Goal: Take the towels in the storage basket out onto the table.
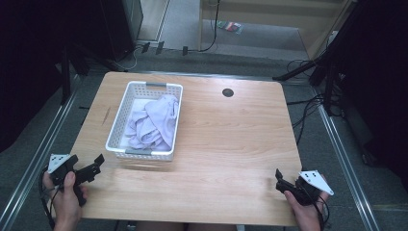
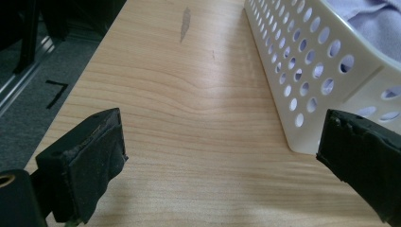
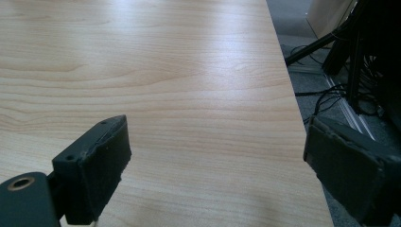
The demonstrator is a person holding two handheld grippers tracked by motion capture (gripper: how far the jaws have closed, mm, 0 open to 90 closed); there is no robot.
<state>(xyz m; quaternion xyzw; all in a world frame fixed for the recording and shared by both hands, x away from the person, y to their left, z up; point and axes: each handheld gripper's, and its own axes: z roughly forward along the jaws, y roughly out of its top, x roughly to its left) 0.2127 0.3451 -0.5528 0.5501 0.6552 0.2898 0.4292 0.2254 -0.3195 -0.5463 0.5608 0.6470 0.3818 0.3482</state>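
Two grippers wait at the bottom corners of the high view, each in a hand: the left gripper [image 1: 95, 165] at lower left, the right gripper [image 1: 279, 180] at lower right. Both stand wide, with nothing between the jaws.

The thing nearest the work is a white basket [image 1: 120, 120] with punched holes, in the left half of the desk [image 1: 231, 144], just above the left gripper. A pale lilac cloth [image 1: 154, 122] lies crumpled inside it, heaped toward the basket's right wall. In the left gripper view the basket's wall [image 2: 302, 71] fills the upper right and a fold of the cloth [image 2: 373, 21] shows over the rim.

This looks like the very start: neither gripper touches the basket or the cloth. The next move probably calls for the left gripper to rise over the near rim and come down onto a raised fold, closing on fabric alone and not on the plastic wall.

The desk is light wood grain, with a dark round port [image 1: 228, 92] near its upper edge and a grey smudge [image 2: 185, 23] beside the basket. Around it lie grey carpet, metal rails, black stands and loose cables [image 3: 331, 97].
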